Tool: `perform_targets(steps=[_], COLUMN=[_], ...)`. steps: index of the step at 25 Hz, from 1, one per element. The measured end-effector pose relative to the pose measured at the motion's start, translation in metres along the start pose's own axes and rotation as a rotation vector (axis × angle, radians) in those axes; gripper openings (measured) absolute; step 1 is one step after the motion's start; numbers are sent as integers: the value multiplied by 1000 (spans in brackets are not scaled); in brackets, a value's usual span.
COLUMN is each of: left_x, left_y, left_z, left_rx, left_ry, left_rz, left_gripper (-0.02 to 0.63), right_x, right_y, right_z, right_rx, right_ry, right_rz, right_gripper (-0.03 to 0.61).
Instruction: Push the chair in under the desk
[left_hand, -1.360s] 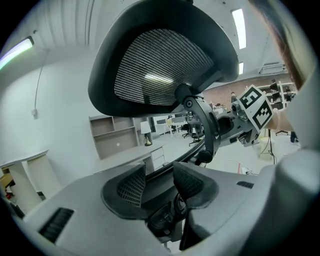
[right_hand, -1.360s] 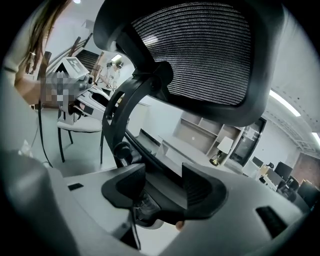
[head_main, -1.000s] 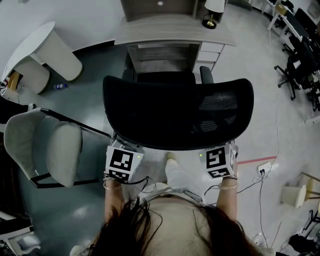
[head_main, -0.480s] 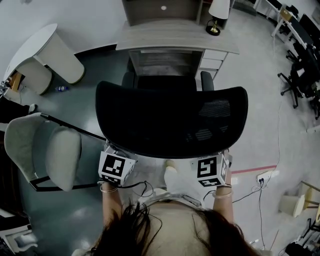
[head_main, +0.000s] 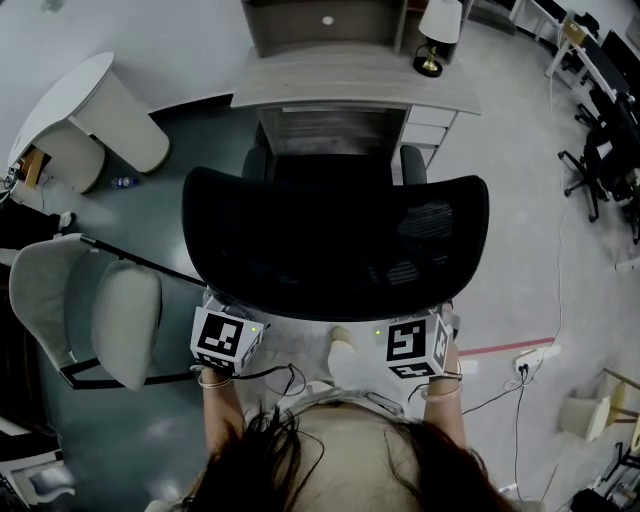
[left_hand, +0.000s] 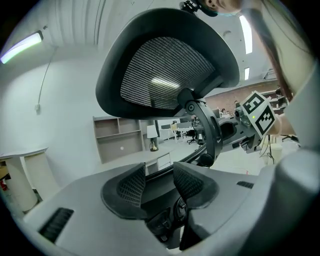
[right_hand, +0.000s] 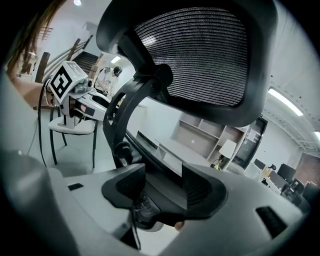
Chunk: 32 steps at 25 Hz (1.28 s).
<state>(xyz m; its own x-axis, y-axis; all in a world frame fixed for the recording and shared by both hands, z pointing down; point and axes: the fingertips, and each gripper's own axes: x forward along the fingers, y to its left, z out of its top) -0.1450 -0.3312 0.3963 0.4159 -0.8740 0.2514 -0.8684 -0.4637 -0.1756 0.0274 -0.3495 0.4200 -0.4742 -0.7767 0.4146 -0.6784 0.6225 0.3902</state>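
Observation:
A black mesh-backed office chair (head_main: 335, 240) stands facing a light wooden desk (head_main: 350, 75), its seat front at the desk's knee opening. Both grippers are low behind the backrest, their tips hidden under its rim in the head view. My left gripper (head_main: 225, 328) is at the chair's left rear, my right gripper (head_main: 415, 338) at its right rear. In the left gripper view the left gripper (left_hand: 161, 182) has its pads narrowed on a dark edge of the chair frame, below the backrest (left_hand: 167, 65). The right gripper (right_hand: 162, 187) holds the same kind of edge, under the backrest (right_hand: 200, 55).
A white armchair (head_main: 95, 305) stands close on the left. A round white table (head_main: 80, 110) is at the far left. A lamp (head_main: 435, 30) sits on the desk's right end. A power strip and cable (head_main: 525, 350) lie on the floor at right. Black office chairs (head_main: 600, 150) stand far right.
The chair has rolled forward toward the desk, and both grippers have followed it, staying behind the backrest.

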Motion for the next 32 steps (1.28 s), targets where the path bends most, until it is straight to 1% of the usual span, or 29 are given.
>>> perform_targets(steps=[8,14,23,32], left_x=[13,22,35,46], left_y=[13,23,36,52], left_z=[2,2,5,6], left_rx=[-2,-23,-39,-36], left_ry=[-1,-4,-30,-34], left_rz=[6,7,32,16], left_gripper=[173,175,175,175], right_x=[16,27,45,61], right_y=[-7,-11,-21,-25], right_z=[5,9,15,22], right_rx=[5,3,-2,2], right_ry=[-3,-14,-35,-38], right_rz=[0,-7,-9,-16], right_gripper=[216,216,216,216])
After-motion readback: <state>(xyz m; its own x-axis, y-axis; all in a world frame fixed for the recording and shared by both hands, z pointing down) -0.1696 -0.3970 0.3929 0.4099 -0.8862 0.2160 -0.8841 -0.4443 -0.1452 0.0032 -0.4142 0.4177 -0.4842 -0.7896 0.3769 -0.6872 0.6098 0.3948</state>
